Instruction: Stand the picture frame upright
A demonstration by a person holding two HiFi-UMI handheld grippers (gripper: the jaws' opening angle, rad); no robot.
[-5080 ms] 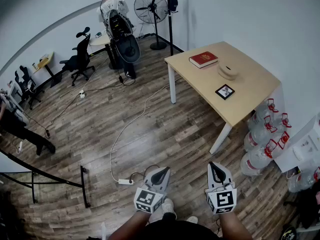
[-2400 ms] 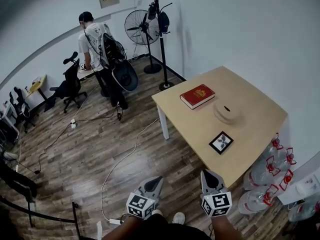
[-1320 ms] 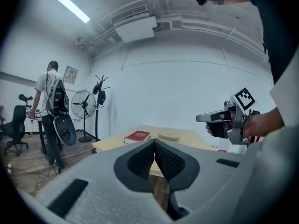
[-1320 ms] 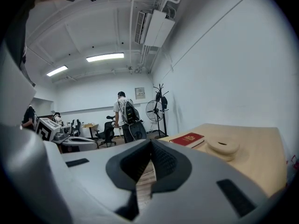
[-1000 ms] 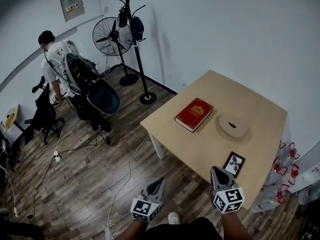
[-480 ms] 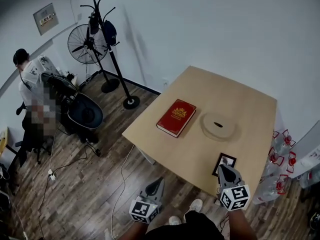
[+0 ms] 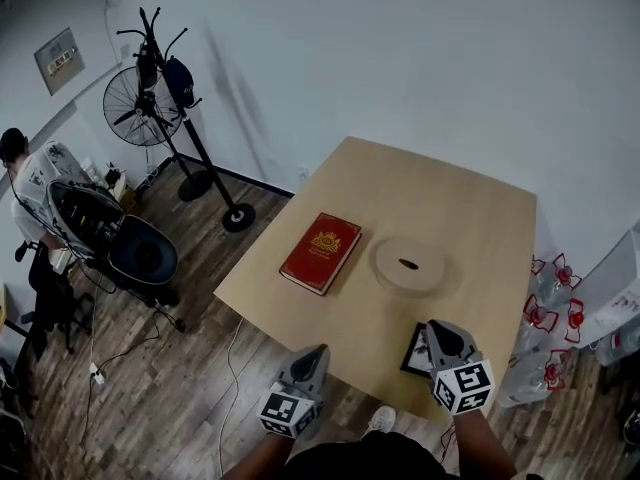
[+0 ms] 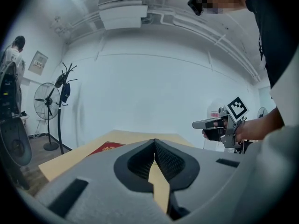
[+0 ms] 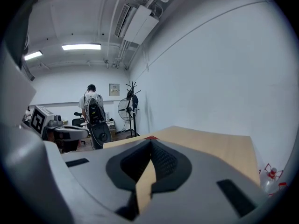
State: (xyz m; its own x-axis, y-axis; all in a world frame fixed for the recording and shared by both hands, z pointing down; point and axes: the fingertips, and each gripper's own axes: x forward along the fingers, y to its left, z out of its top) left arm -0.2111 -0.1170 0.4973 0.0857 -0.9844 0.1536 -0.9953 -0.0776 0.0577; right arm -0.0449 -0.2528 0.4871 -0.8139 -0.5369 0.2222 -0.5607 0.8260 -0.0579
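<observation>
Finds the frame [image 7: 413, 347] flat at the table's [image 7: 450, 208] near edge. Looks light, stiff, likely glass-fronted and fragile; wants a pinch on its rim. Has right gripper [image 7: 434, 326] clenched empty near it, left gripper [image 7: 321, 349] likewise clenched.

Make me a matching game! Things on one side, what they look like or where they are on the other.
1 book
2 picture frame
3 fan
4 round disc

A black, beside the coat stand
B red, on the table
C flat, by the right gripper tip
D pale, dark slot in its middle

Pairs: 1-B, 2-C, 3-A, 4-D
</observation>
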